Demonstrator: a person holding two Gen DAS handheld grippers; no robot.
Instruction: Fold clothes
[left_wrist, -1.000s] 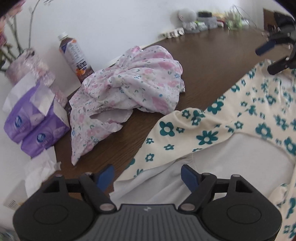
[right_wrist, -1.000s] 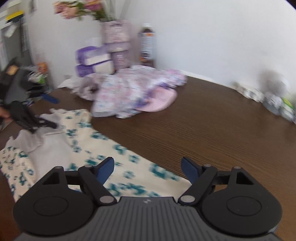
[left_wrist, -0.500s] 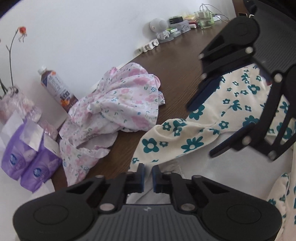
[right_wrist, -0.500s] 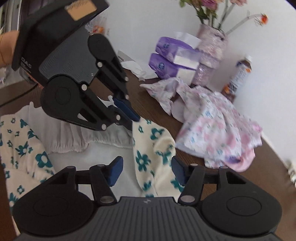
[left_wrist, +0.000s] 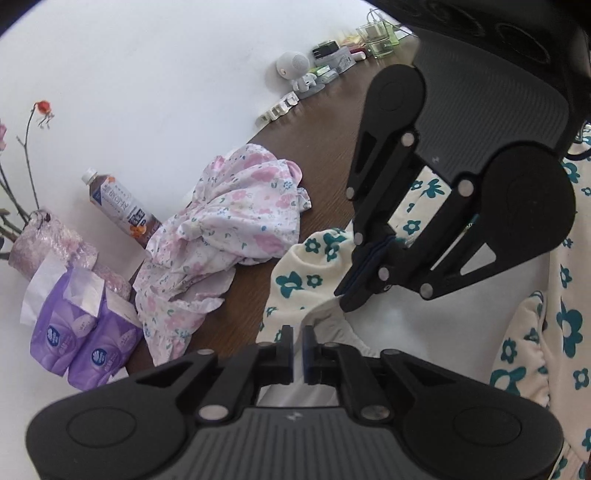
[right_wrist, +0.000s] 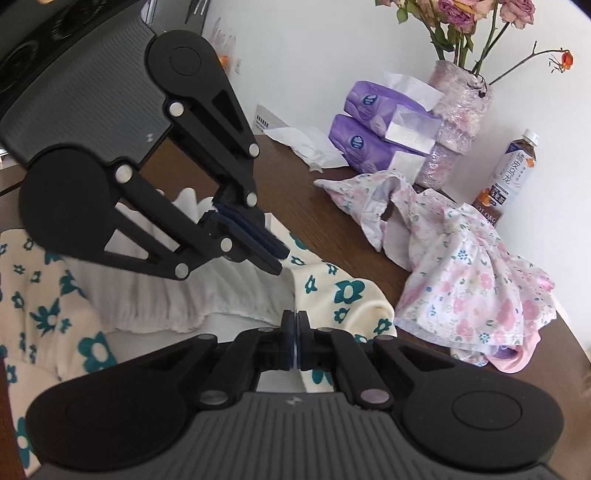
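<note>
A cream garment with teal flowers and a white lining lies spread on the brown table. My left gripper is shut on its white-lined edge at the bottom of the left wrist view. My right gripper is close above it, shut on the same cloth. In the right wrist view, the right gripper pinches the cream garment, and the left gripper holds the gathered white edge just beyond. A crumpled pink floral garment lies beside it.
Purple tissue packs and a wrapped vase of flowers stand against the wall, with a drink bottle next to them. A loose tissue lies near them. Small items and a glass sit at the table's far end.
Both grippers were open and far apart a second ago. They have come together over the cream garment and shut on its edge, the left first, then the right.
</note>
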